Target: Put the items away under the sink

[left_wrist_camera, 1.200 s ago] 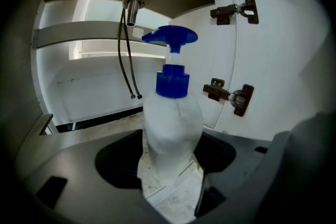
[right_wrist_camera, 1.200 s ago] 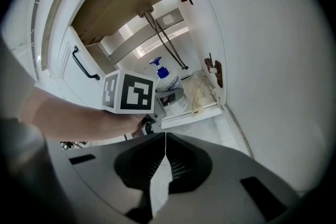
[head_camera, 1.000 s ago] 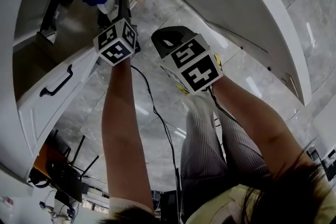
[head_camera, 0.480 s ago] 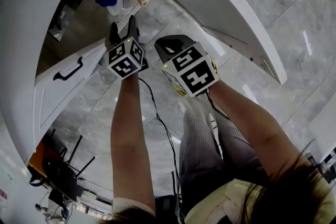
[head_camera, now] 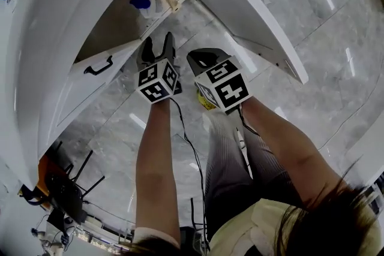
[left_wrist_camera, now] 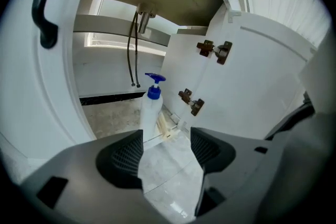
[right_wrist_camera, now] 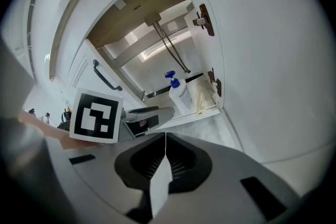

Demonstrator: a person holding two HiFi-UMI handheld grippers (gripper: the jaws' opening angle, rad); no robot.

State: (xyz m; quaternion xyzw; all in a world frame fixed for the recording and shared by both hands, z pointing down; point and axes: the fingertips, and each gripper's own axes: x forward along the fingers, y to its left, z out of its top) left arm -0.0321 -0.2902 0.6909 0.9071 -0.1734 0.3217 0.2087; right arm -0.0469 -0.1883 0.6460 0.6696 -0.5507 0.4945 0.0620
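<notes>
Drawn back from the cabinet (left_wrist_camera: 107, 73), left claw (left_wrist_camera: 167, 149) gapes empty; right claw (right_wrist_camera: 166, 157) is clenched on nothing. Pump bottle (left_wrist_camera: 150, 110) stands upright inside, its nozzle pointing right in the left gripper view.

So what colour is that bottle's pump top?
The pump top is blue; clearest in the left gripper view.

White pump bottle (left_wrist_camera: 150, 108) in the under-sink cabinet

It is a translucent white bottle with a blue pump head, standing upright on the speckled cabinet floor (left_wrist_camera: 105, 118). It is close to the front edge and toward the right-hand, hinge side of the opening. In the head view it sits at about 11 o'clock.
</notes>
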